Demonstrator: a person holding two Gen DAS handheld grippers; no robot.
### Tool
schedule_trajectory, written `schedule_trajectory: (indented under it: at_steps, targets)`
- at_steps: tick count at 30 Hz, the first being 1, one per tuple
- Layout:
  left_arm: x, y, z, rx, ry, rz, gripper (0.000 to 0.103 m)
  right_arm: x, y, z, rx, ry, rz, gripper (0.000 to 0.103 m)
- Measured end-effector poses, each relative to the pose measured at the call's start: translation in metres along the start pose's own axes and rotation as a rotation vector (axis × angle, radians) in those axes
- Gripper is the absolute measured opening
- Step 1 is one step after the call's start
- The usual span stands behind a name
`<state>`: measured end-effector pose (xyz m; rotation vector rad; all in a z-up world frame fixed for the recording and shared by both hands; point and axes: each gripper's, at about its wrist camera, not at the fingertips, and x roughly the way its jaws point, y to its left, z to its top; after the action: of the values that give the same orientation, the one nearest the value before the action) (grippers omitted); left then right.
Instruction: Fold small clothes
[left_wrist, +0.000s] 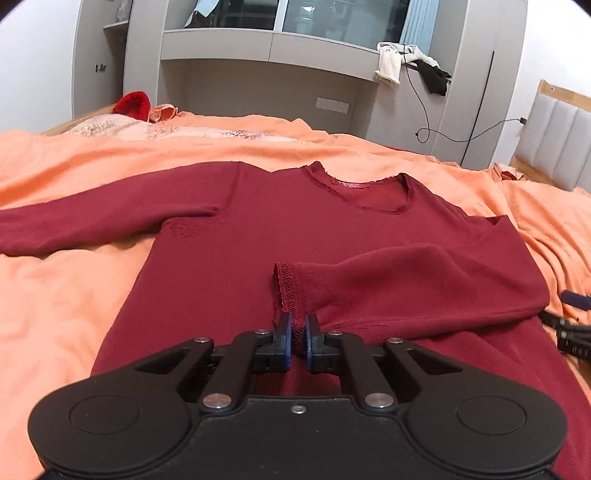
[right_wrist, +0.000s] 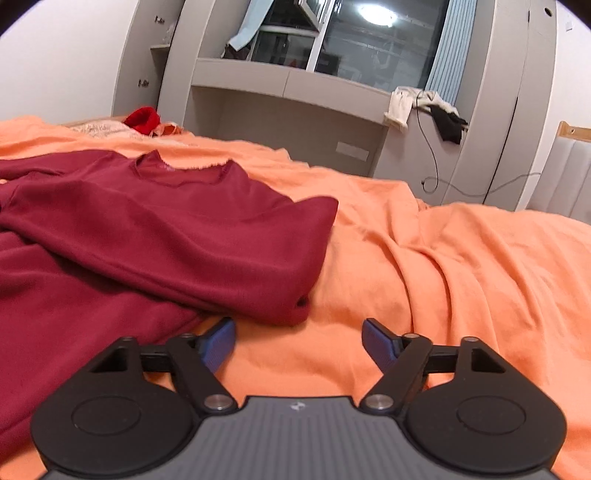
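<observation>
Pinching the cuff edge of the folded-in sleeve (left_wrist: 388, 280), the left gripper (left_wrist: 300, 328) has its blue pads (left_wrist: 284, 339) pressed nearly together w/ the knit hem caught between them. That sleeve lies across the chest of the dark red long-sleeved knit top (left_wrist: 280, 229), which is spread flat, neckline (left_wrist: 365, 192) at the far side from the gripper. Other sleeve (left_wrist: 92, 225) stretches out to the left of the top, straight on the orange bedsheet (left_wrist: 66, 295).

Right gripper (right_wrist: 298, 343): jaws spread apart, nothing between them, just bare orange sheet under the gap. Its left blue pad (right_wrist: 219, 343) sits just beside the top's folded shoulder edge (right_wrist: 295, 302); can't tell if it's touching.

Beyond the top: bright red fuzzy item (left_wrist: 133, 105) at the bed's far edge, grey built-in desk unit (left_wrist: 266, 77) behind it, pale and black clothes (left_wrist: 410, 66) dumped on its ledge, black cable (left_wrist: 424, 107) hanging down.
</observation>
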<state>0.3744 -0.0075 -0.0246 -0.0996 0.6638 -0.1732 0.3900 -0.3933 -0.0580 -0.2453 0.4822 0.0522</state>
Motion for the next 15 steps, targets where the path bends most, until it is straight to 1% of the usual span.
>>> schedule_trajectory:
  at_steps: [1,2,3,6,8,12,15]
  targets:
    - [-0.002,-0.001,0.0,0.0,-0.006,0.003,0.007,0.001,0.001,0.001,-0.01,-0.007,0.007,0.054]
    - [-0.003,-0.001,0.0,-0.004,-0.008,0.004,0.007,0.001,0.002,0.001,-0.019,-0.012,0.014,0.027]
    - [-0.004,-0.001,0.0,-0.008,-0.009,0.007,0.007,0.001,0.003,0.001,-0.024,-0.016,0.019,0.007]
    - [-0.007,-0.005,-0.001,-0.006,-0.015,0.014,0.007,-0.007,0.003,0.001,-0.02,-0.061,0.012,0.004]
    - [-0.009,-0.008,-0.003,0.007,-0.017,0.006,0.007,-0.013,-0.001,0.005,0.0,-0.068,-0.011,0.003]
    - [-0.001,-0.01,-0.007,0.034,0.016,0.021,0.007,-0.009,-0.01,0.005,0.093,0.019,0.026,0.003]
    - [-0.004,-0.009,-0.007,0.026,0.009,0.021,0.014,-0.004,-0.016,0.003,0.147,0.065,0.057,0.004]
